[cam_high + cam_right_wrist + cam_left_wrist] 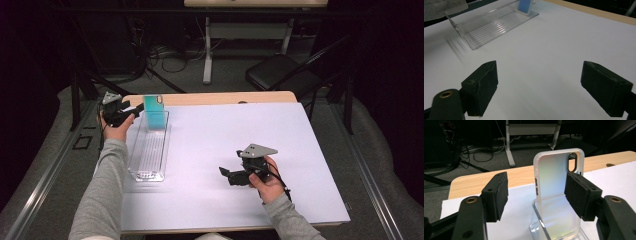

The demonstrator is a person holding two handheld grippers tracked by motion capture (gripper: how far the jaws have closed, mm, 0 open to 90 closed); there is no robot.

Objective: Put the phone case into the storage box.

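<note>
**A:** Where is the phone case right now?

**B:** From my station I see the phone case standing upright at the far end of the clear tray, at the back left of the tabletop. In the high view it looks teal; in the left gripper view it is a frosted, pale shell with the camera cutout at its top corner. Its lower edge sits inside the tray, against the tray's far wall.

**A:** And the left gripper?

**B:** My left gripper is just beside the case, reaching in from the left. Its jaws stand apart. The case is between them, nearer one pad: that pad is at the case's edge, and I can't tell whether it touches. The other pad is well clear, with open tabletop showing in the gap. So nothing is clamped.

**A:** What about the right side?

**B:** My right gripper is low over the white sheet near the front middle of the tabletop, well apart from the tray. Its jaws are wide apart with bare white surface between them. From its own view the tray lies farther off, with the case a blue shape at the tray's end.
</note>
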